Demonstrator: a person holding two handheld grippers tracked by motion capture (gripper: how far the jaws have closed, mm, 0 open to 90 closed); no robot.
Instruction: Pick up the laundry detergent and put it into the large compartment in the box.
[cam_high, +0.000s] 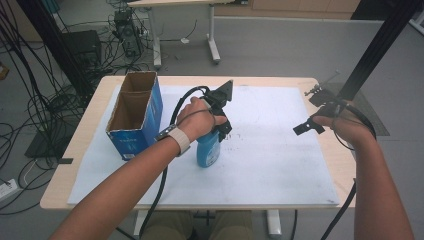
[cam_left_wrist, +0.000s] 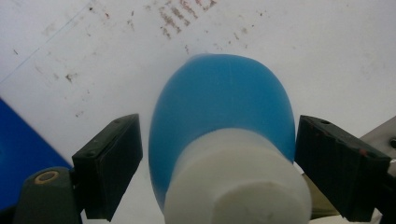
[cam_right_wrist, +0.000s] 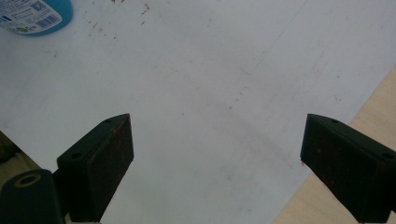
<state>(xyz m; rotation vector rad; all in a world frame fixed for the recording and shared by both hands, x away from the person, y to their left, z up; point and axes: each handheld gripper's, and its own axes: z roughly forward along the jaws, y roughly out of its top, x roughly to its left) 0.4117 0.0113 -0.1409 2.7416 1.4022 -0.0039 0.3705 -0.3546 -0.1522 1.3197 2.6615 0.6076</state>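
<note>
A blue bottle (cam_high: 207, 151) with a white cap stands upright on the white mat (cam_high: 275, 155), just right of the cardboard box. My left gripper (cam_high: 220, 123) comes down over its top. In the left gripper view the bottle (cam_left_wrist: 219, 107) sits between the two black pads; a thin gap shows at the left pad (cam_left_wrist: 114, 161), and the right pad (cam_left_wrist: 336, 158) is at the bottle's edge. My right gripper (cam_high: 310, 111) hovers open near the table's right side, nothing between its jaws. The right gripper (cam_right_wrist: 215, 140) looks down on bare mat, with the bottle's (cam_right_wrist: 37, 16) labelled base at the top left.
An open blue cardboard box (cam_high: 135, 115) stands upright at the left of the mat, close to the left hand. The wooden table edge (cam_right_wrist: 369, 126) lies just right of the right gripper. Cables, a black frame post (cam_high: 372, 50) and desk legs are beyond the table.
</note>
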